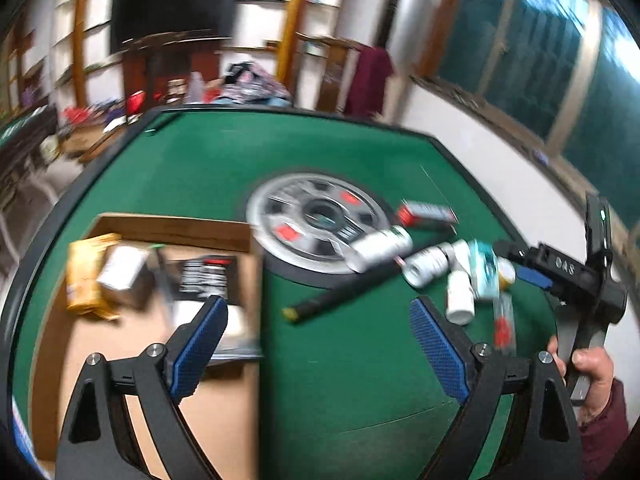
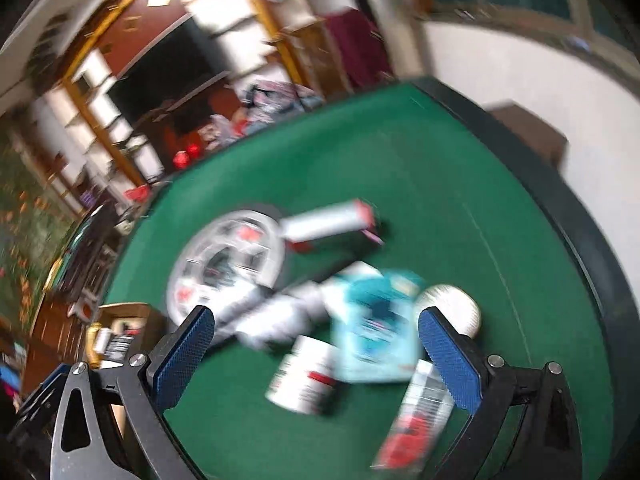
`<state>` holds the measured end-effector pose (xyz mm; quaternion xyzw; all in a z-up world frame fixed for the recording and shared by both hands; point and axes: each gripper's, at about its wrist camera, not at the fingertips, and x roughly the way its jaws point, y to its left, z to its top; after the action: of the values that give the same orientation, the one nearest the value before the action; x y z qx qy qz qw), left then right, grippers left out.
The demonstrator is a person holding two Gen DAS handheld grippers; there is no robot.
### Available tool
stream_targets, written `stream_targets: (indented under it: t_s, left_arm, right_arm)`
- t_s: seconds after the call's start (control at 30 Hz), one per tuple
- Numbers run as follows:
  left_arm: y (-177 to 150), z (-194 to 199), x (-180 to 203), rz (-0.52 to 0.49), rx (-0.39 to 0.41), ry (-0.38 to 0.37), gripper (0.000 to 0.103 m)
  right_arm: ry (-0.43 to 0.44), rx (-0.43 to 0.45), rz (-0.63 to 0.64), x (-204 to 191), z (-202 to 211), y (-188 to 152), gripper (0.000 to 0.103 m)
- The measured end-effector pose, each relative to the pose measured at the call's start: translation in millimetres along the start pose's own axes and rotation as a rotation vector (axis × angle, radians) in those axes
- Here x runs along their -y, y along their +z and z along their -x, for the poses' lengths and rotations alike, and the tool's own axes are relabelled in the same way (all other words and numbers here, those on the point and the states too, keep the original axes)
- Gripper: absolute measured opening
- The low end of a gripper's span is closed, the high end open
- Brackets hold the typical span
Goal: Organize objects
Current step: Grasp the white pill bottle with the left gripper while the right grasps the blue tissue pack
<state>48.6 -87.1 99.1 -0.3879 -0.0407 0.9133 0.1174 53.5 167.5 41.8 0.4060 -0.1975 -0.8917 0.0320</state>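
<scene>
The cardboard box serves as the landmark; it sits at the left of the green worktop and already holds a yellow packet and a few small cartons. The loose items to be organized lie well to the right of the box, beyond the round silver disc — a cluster of white bottles, a teal-and-white pack, a red-ended carton and a long black rod.

The left gripper hangs at the box's right wall, its fingers spread wide with nothing between them. The right gripper hovers directly over the cluster, fingers equally wide and empty; the blur leaves it unclear whether anything is touched.

The right hand is judged the nearer to the cluster. The rod's long axis runs diagonally, its yellow-tipped end pointing toward the box — a grasp across that axis is advisable. The pack and a red-labelled bottle lie straight ahead of the right fingers.
</scene>
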Motion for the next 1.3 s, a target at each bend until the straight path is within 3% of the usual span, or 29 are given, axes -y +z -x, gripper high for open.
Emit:
stream_targets:
  t_s: [0.13, 0.27, 0.5, 0.6, 0.7, 0.73, 0.8, 1.03, 1.3]
  left_arm:
    - [-8, -27, 49, -0.131, -0.033, -0.049, 0.092]
    - [-9, -48, 93, -0.231, -0.051, -0.068, 0.091]
    - [-7, -88, 133, -0.265, -0.088, -0.050, 0.086]
    - [-11, -105, 146, -0.304, -0.112, -0.030, 0.077]
    - [-15, -119, 156, -0.341, -0.147, -0.021, 0.059]
    - [-16, -123, 158, -0.346, -0.157, -0.025, 0.049]
    - [-18, -129, 160, -0.347, -0.171, -0.028, 0.033]
    - [-15, -127, 143, -0.261, -0.164, -0.038, 0.033]
    - [-10, -66, 105, -0.122, -0.075, -0.072, 0.033]
  right_arm:
    - [0.003, 0.041, -0.088, 40, -3, -3, 0.103]
    - [-0.009, 0.117, -0.092, 57, 11, 0, 0.103]
    - [0.024, 0.147, -0.129, 65, 20, 3, 0.103]
    - [0.043, 0.143, -0.142, 65, 20, 1, 0.103]
    - [0.057, 0.144, -0.148, 68, 20, -1, 0.103]
    - [0.060, 0.141, -0.149, 69, 20, -1, 0.103]
    - [0.071, 0.131, -0.152, 69, 18, -2, 0.103]
    - [0.059, 0.105, -0.140, 69, 12, -5, 0.103]
    - [0.066, 0.127, -0.096, 62, 16, -6, 0.103]
